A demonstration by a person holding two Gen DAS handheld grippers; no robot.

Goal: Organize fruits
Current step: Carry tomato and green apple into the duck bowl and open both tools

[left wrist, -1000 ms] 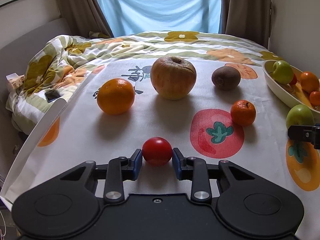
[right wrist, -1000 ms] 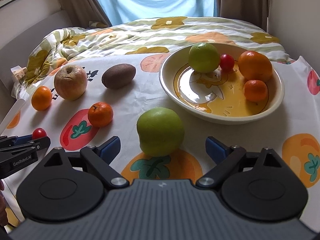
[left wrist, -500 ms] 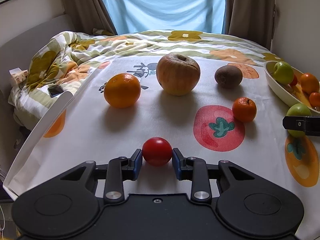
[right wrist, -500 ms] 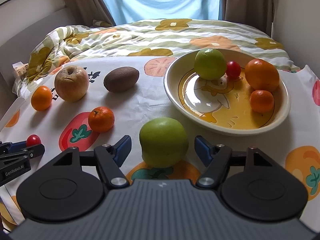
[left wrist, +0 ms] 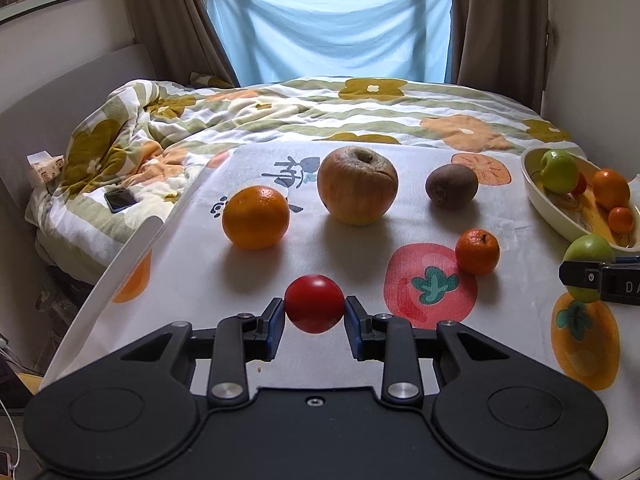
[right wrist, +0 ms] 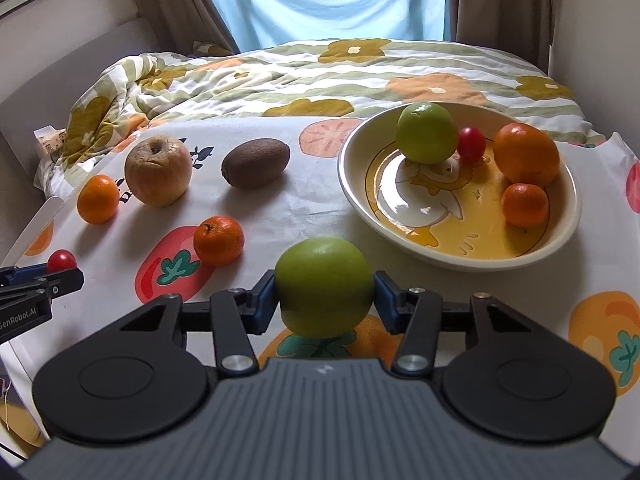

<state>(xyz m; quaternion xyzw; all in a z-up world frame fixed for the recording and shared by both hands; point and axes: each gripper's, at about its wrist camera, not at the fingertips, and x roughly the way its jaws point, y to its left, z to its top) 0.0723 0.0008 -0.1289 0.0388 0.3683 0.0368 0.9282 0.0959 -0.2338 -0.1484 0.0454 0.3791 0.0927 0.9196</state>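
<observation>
right wrist view, lower centre: the black right gripper (right wrist: 324,298) with blue pads is seen clamped on a round green apple (right wrist: 324,286); its jaws have just been closing, and both pads are now pressed to the apple's sides over the fruit-printed white tablecloth (right wrist: 304,216). left wrist view, lower centre: a small red cherry tomato (left wrist: 314,303) is pinched between the blue pads of the black left gripper (left wrist: 314,322). mid-frame, a small orange mandarin (left wrist: 477,251) is noted right of centre and a larger round orange (left wrist: 256,217) left of centre. behind these, a wrinkled yellow-red apple (left wrist: 357,185) and a brown fuzzy kiwi (left wrist: 451,186) are recorded. in the right wrist view, upper right, a cream ceramic bowl (right wrist: 568,216) with yellow inside is seen holding a second green apple (right wrist: 427,133), a cherry tomato, an orange and a mandarin.
</observation>
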